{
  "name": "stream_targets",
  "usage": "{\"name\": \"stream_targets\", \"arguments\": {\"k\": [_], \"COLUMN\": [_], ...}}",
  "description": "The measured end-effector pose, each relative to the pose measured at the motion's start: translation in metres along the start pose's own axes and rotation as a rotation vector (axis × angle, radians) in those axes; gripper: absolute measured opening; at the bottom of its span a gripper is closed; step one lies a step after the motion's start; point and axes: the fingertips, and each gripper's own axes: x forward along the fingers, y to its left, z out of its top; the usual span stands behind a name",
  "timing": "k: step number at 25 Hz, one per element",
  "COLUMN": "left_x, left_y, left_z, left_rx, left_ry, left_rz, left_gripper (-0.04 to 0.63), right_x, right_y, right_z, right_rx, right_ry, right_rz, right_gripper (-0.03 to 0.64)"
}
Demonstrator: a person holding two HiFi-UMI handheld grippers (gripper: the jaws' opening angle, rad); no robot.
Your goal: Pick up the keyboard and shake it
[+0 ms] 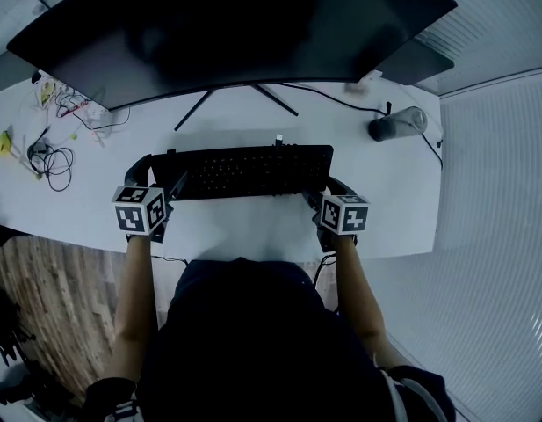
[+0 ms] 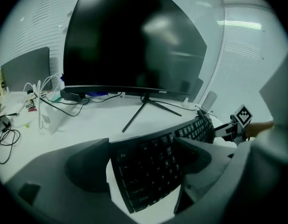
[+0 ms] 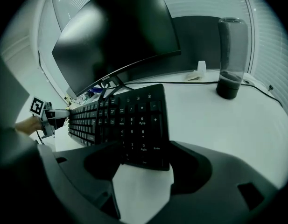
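Trouble, judged from the head view, would most likely come as a slip. The keyboard (image 1: 249,170) lay lengthwise on the desk (image 1: 385,200) just before the monitor (image 1: 227,33), held only at its two short ends, the left gripper (image 1: 165,181) at one and the right gripper (image 1: 323,190) at the other; whether it had left the desk could not be told. A hard shake might work either end loose, or swing it into the stand legs (image 1: 193,111) behind or toward the tumbler (image 1: 395,123) off to the right, and a small stub at its rear edge, perhaps a cable, could tug. No writing was legible there. In the left gripper view the jaws were closed on the keyboard's left end, one against each long edge; the key legends were too dim to read beyond a likely "Esc", and the small mark on the monitor's lower edge was illegible. In the right gripper view the jaws likewise clamped the number-pad end, with only its last rows between them, a shallow hold that might twist out. Legends read there: digits, "+", "PgUp" and "Enter".
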Motion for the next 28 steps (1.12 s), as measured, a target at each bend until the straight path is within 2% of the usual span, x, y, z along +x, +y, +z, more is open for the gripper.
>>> {"name": "stream_targets", "arguments": {"k": [7,15,21,24,27,28], "left_x": [0.033,0.056,0.060,0.043,0.011,-0.003], "left_y": [0.016,0.026,0.029,0.022,-0.003,-0.015], "left_z": [0.006,-0.004,-0.008,0.000,0.028,0.040], "left_rx": [-0.014,-0.026,-0.037,0.029,0.110,0.120], "left_ry": [0.042,0.116,0.140,0.103,-0.022,-0.082], "left_rz": [0.009,0.028,0.051,0.126,0.170,0.174], "left_gripper": [0.410,0.410,0.410,0.410,0.405,0.359], "right_x": [0.020,0.032,0.030,0.014,-0.010,-0.022], "right_y": [-0.010,-0.016,-0.014,0.003,0.042,0.055], "right_z": [0.024,0.028,0.036,0.057,0.086,0.097], "right_rx": [0.002,0.020,-0.036,-0.095,-0.160,-0.192], "right_ry": [0.013,0.033,0.006,-0.102,-0.239,-0.289], "right_rz": [-0.006,-0.037,-0.066,-0.073,-0.022,-0.013], "right_gripper": [0.313,0.313,0.313,0.313,0.301,0.223]}}
